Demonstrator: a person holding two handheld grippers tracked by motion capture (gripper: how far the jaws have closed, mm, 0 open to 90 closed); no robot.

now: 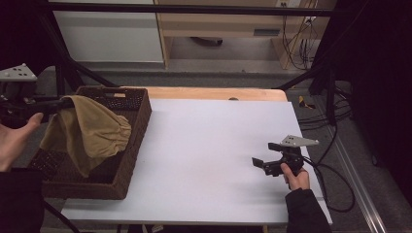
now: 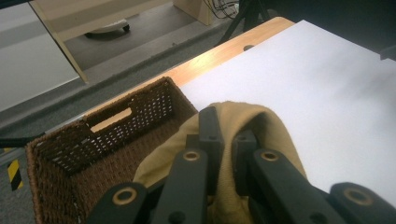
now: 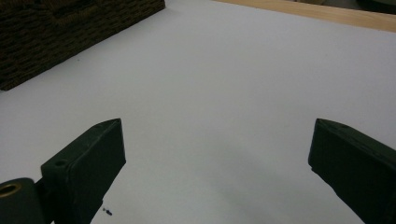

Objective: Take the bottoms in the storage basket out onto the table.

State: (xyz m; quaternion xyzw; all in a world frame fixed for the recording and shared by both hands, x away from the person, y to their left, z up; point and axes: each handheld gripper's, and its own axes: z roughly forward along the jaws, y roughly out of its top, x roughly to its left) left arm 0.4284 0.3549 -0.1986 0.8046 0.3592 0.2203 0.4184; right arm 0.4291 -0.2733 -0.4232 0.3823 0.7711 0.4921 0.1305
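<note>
Tan cloth (image 1: 90,133) hangs pinched between the pressed-together jaws of the left gripper (image 1: 65,103), gathered into a bunch at the jaw tips and draping straight down from them; its long axis runs vertically, from the pinch down to a loose lower edge that dips inside the woven basket (image 1: 131,145); in the left gripper view the same cloth (image 2: 261,126) wraps over and around the closed jaw tips, with the brown basket (image 2: 60,154) open directly below and ahead of them; the cloth looks clear of the basket floor, though whether its lowest fold touches the weave cannot be told; the left hand (image 1: 14,141) holds this gripper at the basket's near-left side, so it is the hand on the cloth; the right gripper (image 1: 260,162) sits well apart, low over the white tabletop (image 1: 209,145), jaws spread wide with nothing between them, pointing toward the basket; in the right gripper view a corner of the basket (image 3: 56,32) lies far beyond its jaws; judged from this, the cloth is either being lifted out or lowered in, and the drop line from jaws to basket decides it.
</note>
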